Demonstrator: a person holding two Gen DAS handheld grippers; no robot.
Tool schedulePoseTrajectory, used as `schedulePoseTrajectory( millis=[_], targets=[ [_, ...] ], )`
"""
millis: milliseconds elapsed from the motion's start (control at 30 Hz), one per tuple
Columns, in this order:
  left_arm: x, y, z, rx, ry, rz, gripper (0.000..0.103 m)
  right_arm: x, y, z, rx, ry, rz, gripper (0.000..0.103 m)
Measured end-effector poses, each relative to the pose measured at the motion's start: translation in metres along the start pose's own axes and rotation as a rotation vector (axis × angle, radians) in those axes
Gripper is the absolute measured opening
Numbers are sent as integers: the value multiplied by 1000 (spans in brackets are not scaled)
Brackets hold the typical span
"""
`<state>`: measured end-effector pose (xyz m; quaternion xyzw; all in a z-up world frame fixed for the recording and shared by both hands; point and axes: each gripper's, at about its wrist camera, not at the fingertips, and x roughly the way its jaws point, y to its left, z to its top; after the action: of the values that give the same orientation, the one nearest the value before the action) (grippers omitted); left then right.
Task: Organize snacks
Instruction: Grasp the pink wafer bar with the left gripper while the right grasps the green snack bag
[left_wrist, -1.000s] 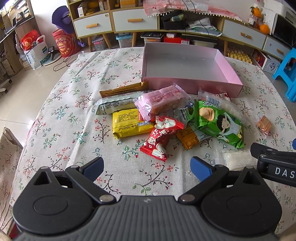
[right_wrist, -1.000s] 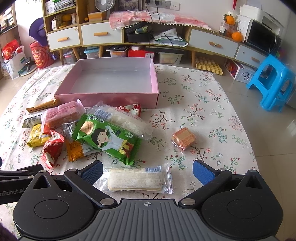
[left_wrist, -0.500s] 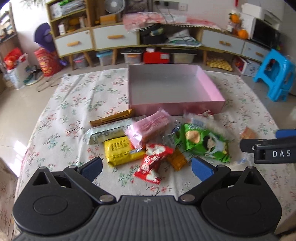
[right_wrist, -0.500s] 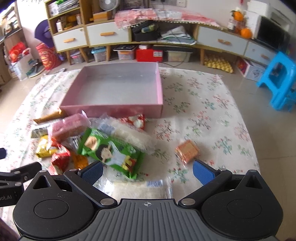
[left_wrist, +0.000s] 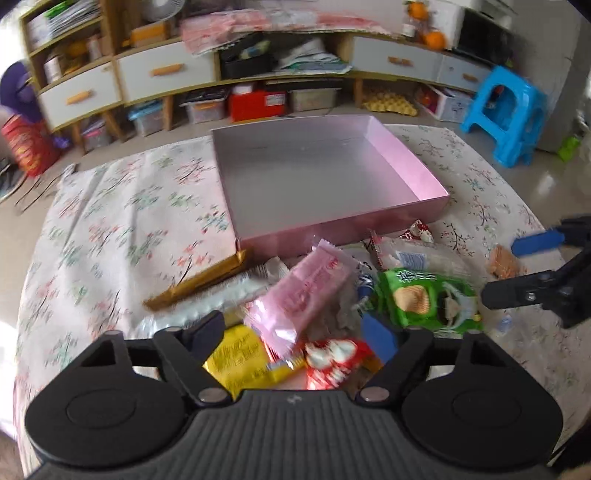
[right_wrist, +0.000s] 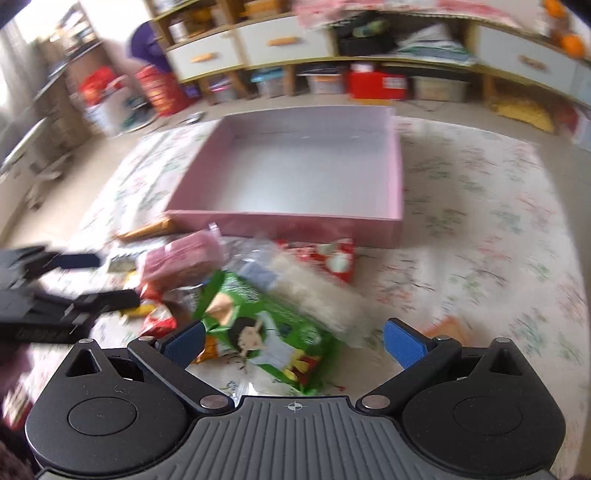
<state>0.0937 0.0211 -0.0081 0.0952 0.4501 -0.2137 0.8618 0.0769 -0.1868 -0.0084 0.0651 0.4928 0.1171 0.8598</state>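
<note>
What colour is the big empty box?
Pink. The box shows best in the left wrist view.

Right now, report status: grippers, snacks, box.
Left gripper closing over the snack pile, nothing gripped. Right gripper open over the green packet. Pink box empty, way in clear.
</note>
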Motion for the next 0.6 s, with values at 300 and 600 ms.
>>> schedulePoseTrajectory(
  millis=[300,600],
  targets=[
    [28,7,7,84,5,-137,63,29,8,5,-163,36,178,87],
    [44,8,18,106,8,-137,62,43,22,4,-269,76,176,78]
  ],
)
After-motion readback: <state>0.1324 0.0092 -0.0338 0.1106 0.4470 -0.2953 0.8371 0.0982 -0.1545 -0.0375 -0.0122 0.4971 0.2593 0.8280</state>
